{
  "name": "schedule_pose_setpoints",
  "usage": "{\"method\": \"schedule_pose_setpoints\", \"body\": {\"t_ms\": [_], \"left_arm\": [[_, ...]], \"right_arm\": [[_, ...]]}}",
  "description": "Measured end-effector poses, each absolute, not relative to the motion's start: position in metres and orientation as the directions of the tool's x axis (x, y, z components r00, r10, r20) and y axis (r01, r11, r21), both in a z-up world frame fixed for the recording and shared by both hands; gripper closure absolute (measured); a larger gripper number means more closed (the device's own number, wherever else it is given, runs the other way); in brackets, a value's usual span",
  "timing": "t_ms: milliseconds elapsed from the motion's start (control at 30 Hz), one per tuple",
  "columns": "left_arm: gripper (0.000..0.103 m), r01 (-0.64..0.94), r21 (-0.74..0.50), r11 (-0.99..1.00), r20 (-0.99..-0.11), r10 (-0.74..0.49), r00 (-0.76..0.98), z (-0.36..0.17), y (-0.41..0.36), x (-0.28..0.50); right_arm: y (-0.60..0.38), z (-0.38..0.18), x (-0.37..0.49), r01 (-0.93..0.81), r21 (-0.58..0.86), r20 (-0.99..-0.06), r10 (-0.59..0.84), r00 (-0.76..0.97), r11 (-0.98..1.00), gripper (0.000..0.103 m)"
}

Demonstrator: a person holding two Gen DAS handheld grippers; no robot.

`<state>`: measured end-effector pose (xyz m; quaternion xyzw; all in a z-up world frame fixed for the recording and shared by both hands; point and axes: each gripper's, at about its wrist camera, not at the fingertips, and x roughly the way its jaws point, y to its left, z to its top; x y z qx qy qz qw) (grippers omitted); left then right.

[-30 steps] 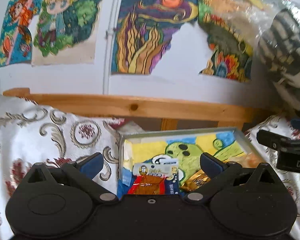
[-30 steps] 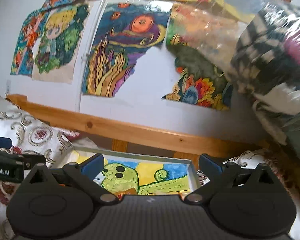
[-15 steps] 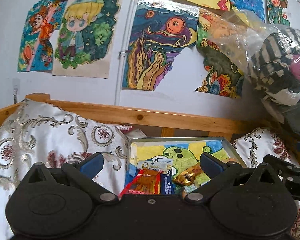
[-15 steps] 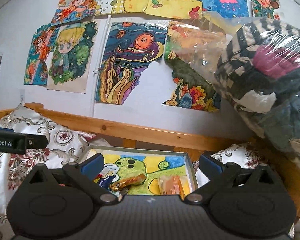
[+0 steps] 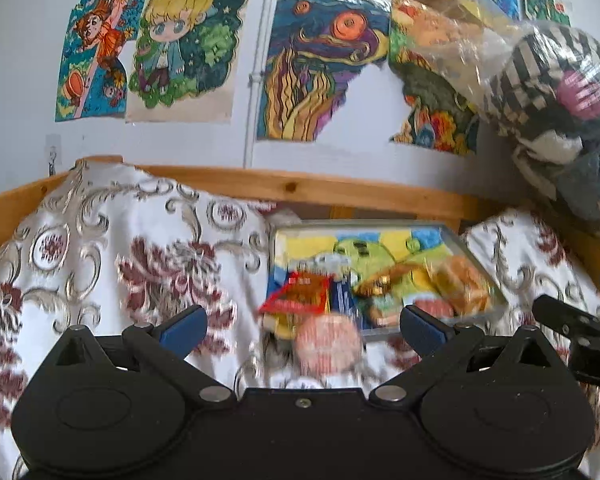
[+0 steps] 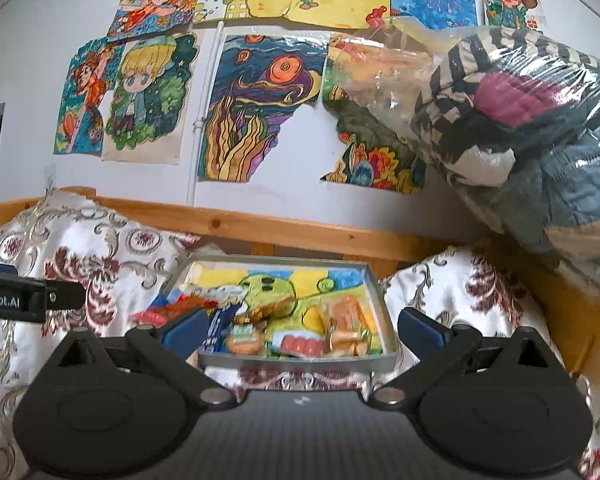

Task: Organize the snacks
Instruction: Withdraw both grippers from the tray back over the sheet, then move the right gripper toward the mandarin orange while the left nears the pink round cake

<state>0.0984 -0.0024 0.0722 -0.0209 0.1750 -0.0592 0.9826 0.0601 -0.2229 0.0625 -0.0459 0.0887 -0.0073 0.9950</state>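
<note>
Left claw [image 5: 302,326]: we see both blue-tipped fingers spread wide, nothing between them, above the patterned bedspread [image 5: 100,264].
Right claw [image 6: 300,330]: also spread wide and empty, poised in front of the tray's near rim.
Tray [image 6: 296,362]: a shallow grey tray lined with a yellow, green and blue cartoon drawing; it sits dead ahead of the right claw, and ahead and slightly right of the left claw. Its long axis runs across our view, side to side.
Red packet [image 5: 300,294]: a red-edged sachet with an orange-brown panel, ahead of the left claw at the tray's left end, overhanging the rim; blur hides its print. Its long axis points roughly away from the claw.
Gold wrapper [image 5: 388,276]: a crinkled golden sweet lying aslant in the middle of the tray, right end further from us.
Orange bag [image 6: 348,320]: a clear packet with orange contents in the tray's right part, just ahead of the right claw, standing lengthwise away from it.
Pink round snack [image 5: 326,346]: a blurred pale pink disc on the bedspread, just outside the tray's near left corner, directly between the left claw's fingers in view.
Other snacks near the front rim: too blurred for us to tell apart.
</note>
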Motion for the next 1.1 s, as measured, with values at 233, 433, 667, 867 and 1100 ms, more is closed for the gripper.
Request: {"method": "schedule_pose_setpoints", "body": {"t_ms": [233,433,667,867,1100], "left_arm": [[0.001,0.103,-0.057,0.993,-0.388,-0.117,0.914,0.048,-0.001,0.078],[0.001,0.099,-0.044,0.994,-0.415,-0.108,0.903,0.034,0.001,0.067],[0.001,0.115,-0.035,0.993,-0.467,-0.118,0.876,0.018,0.003,0.066],[0.001,0.115,-0.029,0.993,-0.498,-0.115,0.860,0.007,0.004,0.069],[0.001,0.123,-0.019,0.992,-0.529,-0.114,0.841,-0.003,0.002,0.078]], "right_arm": [[-0.222,0.039,0.042,0.007,-0.085,-0.232,-0.027,0.972,0.996,0.000],[-0.220,0.017,0.030,-0.008,-0.096,-0.294,-0.021,0.956,0.995,0.000],[-0.213,-0.001,0.026,-0.053,-0.097,-0.365,0.014,0.931,0.994,0.000],[-0.206,-0.014,0.030,-0.075,-0.105,-0.423,0.023,0.906,0.992,0.000],[-0.204,-0.026,0.039,-0.104,-0.103,-0.468,0.044,0.883,0.989,0.000]]}}
